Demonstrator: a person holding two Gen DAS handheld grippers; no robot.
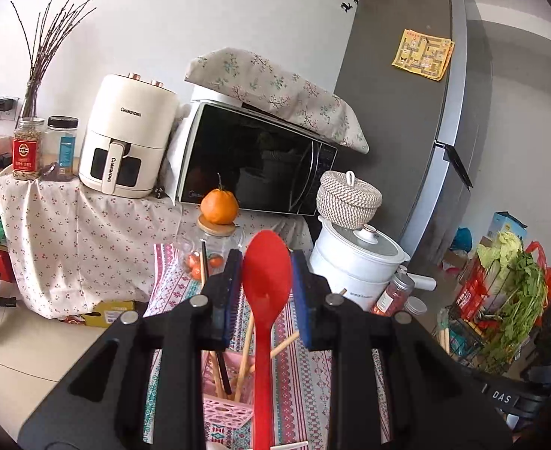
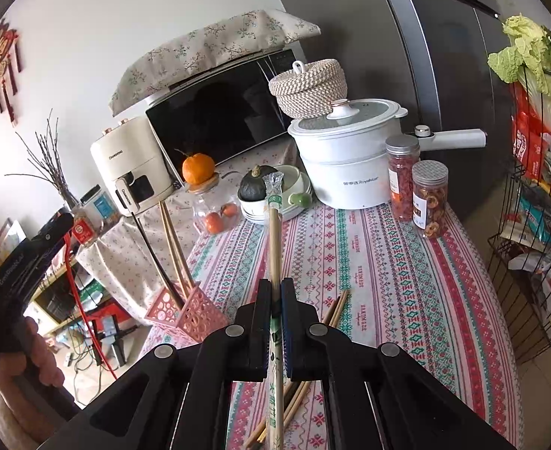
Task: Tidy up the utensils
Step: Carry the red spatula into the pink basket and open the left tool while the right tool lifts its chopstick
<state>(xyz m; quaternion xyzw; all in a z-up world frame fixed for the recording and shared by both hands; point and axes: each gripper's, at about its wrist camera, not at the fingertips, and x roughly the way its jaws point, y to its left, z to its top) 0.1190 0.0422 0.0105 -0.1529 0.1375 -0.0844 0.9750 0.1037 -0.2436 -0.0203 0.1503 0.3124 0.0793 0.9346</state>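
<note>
My left tool (image 1: 267, 281) has its pads apart on either side of a red silicone spoon (image 1: 266, 296) standing above the pink utensil basket (image 2: 185, 311) on the bench (image 2: 388, 262), while my right tool (image 2: 275, 292) is clamped on paper-wrapped bamboo chopsticks (image 2: 274, 225) right of that basket.

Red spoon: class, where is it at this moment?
In the left wrist view, the red spoon stands upright between the left gripper fingers, above the pink basket.
</note>
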